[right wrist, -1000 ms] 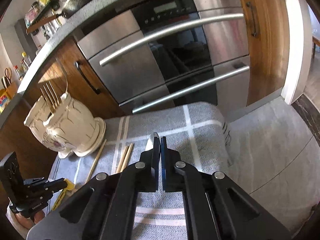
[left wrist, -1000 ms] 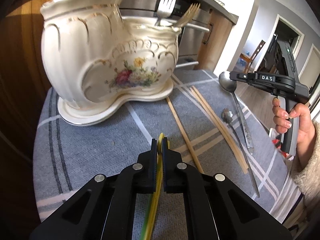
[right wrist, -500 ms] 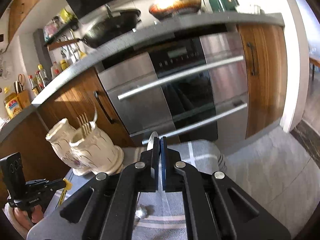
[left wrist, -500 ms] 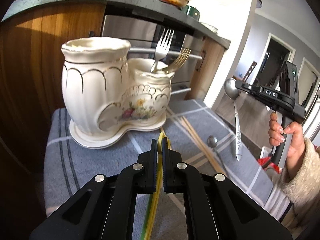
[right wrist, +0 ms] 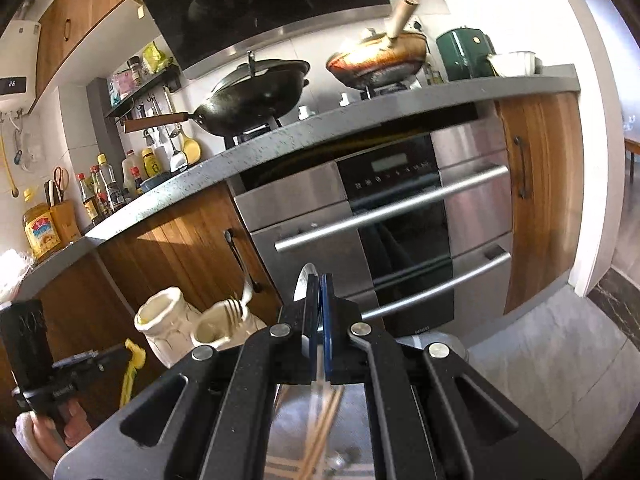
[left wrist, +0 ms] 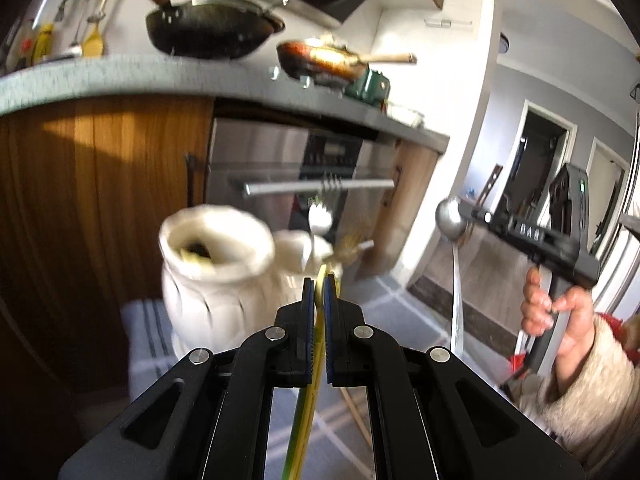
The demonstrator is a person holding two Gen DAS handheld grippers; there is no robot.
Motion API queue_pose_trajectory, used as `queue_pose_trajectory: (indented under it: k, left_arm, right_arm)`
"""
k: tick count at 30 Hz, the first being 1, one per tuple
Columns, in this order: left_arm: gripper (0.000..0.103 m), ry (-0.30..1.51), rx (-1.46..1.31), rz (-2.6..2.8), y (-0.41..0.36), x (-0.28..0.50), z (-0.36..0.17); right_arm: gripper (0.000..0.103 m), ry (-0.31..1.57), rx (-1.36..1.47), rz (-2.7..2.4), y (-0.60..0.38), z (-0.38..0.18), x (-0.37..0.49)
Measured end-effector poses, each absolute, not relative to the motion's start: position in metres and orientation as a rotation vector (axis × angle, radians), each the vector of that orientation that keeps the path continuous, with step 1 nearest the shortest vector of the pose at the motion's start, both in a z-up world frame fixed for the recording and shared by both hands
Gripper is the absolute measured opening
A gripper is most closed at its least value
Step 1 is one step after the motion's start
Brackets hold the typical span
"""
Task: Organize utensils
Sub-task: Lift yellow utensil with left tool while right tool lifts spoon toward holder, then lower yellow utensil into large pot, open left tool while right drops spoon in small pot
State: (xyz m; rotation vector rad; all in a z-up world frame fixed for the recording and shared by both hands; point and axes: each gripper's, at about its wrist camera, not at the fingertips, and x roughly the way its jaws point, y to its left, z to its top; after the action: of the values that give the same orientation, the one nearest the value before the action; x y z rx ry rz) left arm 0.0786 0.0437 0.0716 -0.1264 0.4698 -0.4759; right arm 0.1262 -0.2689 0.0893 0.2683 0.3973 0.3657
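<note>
The left hand-held gripper (left wrist: 319, 280) is closed on a thin yellow utensil (left wrist: 308, 400); its lower end is cut off by the frame, so its kind is not clear. The right hand-held gripper (right wrist: 318, 280) is closed on a silver spoon (left wrist: 451, 220), held near the bowl, the handle hanging down. Both are above the desk with the grey checked cloth (left wrist: 148, 340). The cream ceramic holder (left wrist: 212, 280) has two openings; forks (right wrist: 236, 306) stand in the smaller one. In the left view the holder is blurred. Wooden chopsticks (right wrist: 320, 432) lie on the cloth, partly hidden
</note>
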Motion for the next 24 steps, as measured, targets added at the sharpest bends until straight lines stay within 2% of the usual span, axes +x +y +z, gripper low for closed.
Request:
queue_pose_trajectory:
  k: [10,24]
  left_arm:
    - [0.005,0.28,-0.184,-0.385,0.073,0.129,0.131]
    - [0.005,0.243,-0.194,-0.342,0.068,0.187,0.113]
  right_arm:
    - [0.002,0.315,0.324,0.39,-0.225,0.126,0.162]
    - [0.002,0.187,0.338,0.322,-0.198,0.122,0.199]
